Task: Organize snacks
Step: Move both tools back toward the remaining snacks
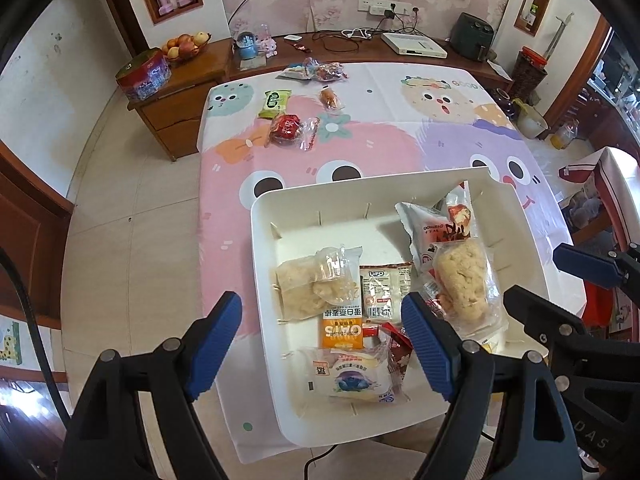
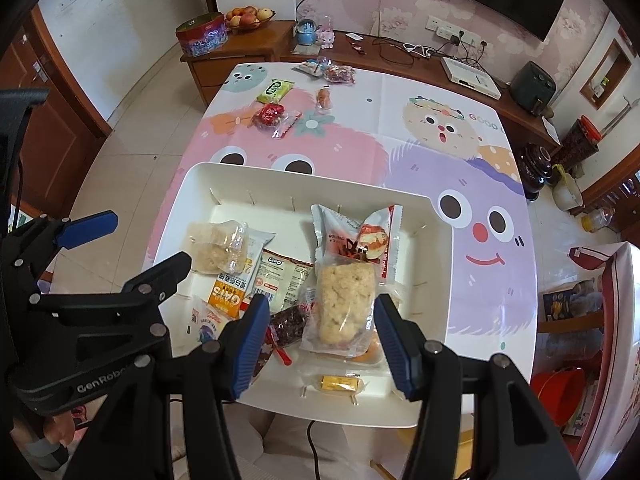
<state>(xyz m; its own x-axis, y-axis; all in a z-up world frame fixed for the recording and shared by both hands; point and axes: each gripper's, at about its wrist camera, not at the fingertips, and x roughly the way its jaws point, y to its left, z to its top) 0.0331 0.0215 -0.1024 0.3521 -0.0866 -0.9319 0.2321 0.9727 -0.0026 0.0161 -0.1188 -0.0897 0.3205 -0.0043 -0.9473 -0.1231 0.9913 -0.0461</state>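
Note:
A white tray [image 1: 320,200] [image 2: 208,172] sits at the near edge of the table and holds several wrapped snacks, among them a rice-cake pack [image 1: 466,280] [image 2: 344,300], an orange oat bar [image 1: 342,330] and a blueberry bun [image 1: 352,380]. My left gripper [image 1: 324,340] is open above the tray's near left part, empty. My right gripper [image 2: 320,344] is open with its fingers either side of the rice-cake pack, above it. Loose snacks lie far on the table: a green pack [image 1: 274,104] [image 2: 275,90], a red pack [image 1: 286,128] [image 2: 270,115], a small orange pack [image 1: 331,98].
A pile of wrapped sweets [image 1: 316,70] lies at the table's far edge. A wooden sideboard [image 1: 180,92] behind holds a fruit bowl [image 1: 186,46] and a tin [image 1: 144,74]. Chairs stand at the right [image 2: 600,280].

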